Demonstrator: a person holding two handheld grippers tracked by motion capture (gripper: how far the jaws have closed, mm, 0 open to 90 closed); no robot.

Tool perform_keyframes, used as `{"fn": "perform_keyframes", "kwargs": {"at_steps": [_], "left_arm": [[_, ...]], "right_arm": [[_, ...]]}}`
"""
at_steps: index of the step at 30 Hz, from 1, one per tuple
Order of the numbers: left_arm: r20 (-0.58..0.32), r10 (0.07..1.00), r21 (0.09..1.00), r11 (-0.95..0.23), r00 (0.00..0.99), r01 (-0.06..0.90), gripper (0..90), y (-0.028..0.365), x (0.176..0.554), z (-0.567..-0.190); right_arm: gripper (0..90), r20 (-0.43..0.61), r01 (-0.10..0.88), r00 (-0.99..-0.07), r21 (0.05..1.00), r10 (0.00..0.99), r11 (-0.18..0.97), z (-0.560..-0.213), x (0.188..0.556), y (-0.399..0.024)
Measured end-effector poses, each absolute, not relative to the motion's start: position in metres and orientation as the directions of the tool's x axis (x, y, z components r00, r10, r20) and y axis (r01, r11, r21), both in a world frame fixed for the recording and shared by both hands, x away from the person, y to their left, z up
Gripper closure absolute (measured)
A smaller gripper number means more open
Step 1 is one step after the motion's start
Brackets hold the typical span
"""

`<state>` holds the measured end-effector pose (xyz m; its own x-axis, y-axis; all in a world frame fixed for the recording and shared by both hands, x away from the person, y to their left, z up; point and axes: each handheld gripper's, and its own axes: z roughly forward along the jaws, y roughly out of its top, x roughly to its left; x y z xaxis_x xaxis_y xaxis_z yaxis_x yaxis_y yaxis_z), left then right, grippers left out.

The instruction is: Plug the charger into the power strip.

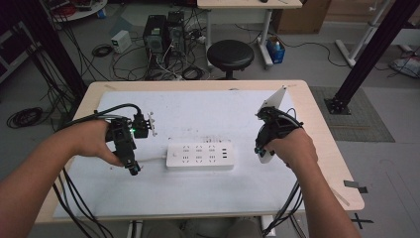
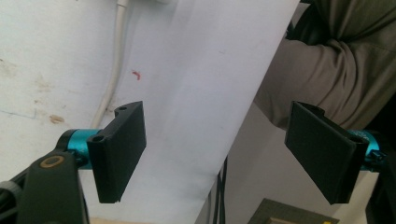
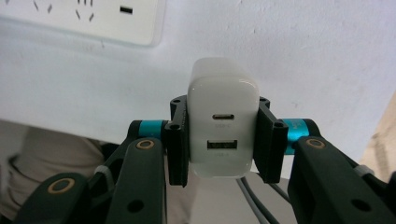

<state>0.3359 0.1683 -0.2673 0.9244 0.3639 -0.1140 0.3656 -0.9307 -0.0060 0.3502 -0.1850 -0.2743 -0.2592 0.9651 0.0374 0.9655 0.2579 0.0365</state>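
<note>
The right tool (image 3: 223, 140) has its two black jaws pressed flat against the sides of a white charger block (image 3: 223, 121); the block sits upright between them, and its near face carries two ports, a small oval one above a wider rectangular one; seen from the high view, the right tool (image 1: 265, 148) hangs over the right part of the table (image 1: 317, 148), with the charger block (image 1: 265, 155) poking out pale below the person's right hand (image 1: 292, 148), just to the right of the power strip and apart from it.

The white power strip (image 1: 200, 155) lies flat near the middle of the table, its long side running left to right, with rows of sockets on top and a few small ports at its right end; a corner of the power strip (image 3: 93, 18) also shows at the far left in the right gripper view; a white cable (image 1: 151, 158) leaves its left end and runs toward the left tool (image 1: 133, 169).

The left tool (image 2: 215, 154) stands wide open with nothing between its jaws; below it lie the white table cover and the white cable (image 2: 114, 70); the left hand (image 1: 94, 141) holds it just left of the strip, tip pointing down beside the cable.
</note>
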Motion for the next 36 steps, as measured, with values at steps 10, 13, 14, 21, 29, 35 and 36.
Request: {"fn": "perform_keyframes", "kwargs": {"at_steps": [10,13,14,21,29,35,36], "left_arm": [[-0.13,0.332,-0.01,-0.943,0.934,0.333,20.7,0.169,0.334,-0.272],[-0.146,0.315,-0.005,-0.948,0.938,0.318,20.7,0.168,0.334,-0.274],[-0.146,0.315,-0.005,-0.948,0.938,0.318,20.7,0.168,0.334,-0.274],[-0.148,0.283,0.002,-0.958,0.947,0.287,20.8,0.162,0.333,-0.273],[-0.143,0.267,0.001,-0.963,0.953,0.27,20.7,0.159,0.332,-0.271],[-0.14,0.262,-0.001,-0.964,0.955,0.264,20.8,0.158,0.33,-0.272],[-0.14,0.257,0.0,-0.966,0.956,0.259,20.7,0.158,0.33,-0.272]], "right_arm": [[61.7,0.023,0.894,-0.447,0.031,0.894,0.446,-0.269,0.354,-0.185],[61.7,0.0,0.853,-0.521,0.036,0.854,0.52,-0.269,0.356,-0.181],[61.8,-0.009,0.834,-0.551,0.037,0.835,0.551,-0.269,0.357,-0.179],[61.7,-0.01,0.681,-0.732,-0.001,0.681,0.732,-0.275,0.361,-0.16],[61.7,-0.047,0.511,-0.859,-0.055,0.509,0.858,-0.276,0.365,-0.137],[62.0,-0.099,0.416,-0.908,-0.098,0.407,0.904,-0.279,0.369,-0.121],[62.0,-0.104,0.401,-0.915,-0.104,0.391,0.91,-0.28,0.369,-0.118]]}}
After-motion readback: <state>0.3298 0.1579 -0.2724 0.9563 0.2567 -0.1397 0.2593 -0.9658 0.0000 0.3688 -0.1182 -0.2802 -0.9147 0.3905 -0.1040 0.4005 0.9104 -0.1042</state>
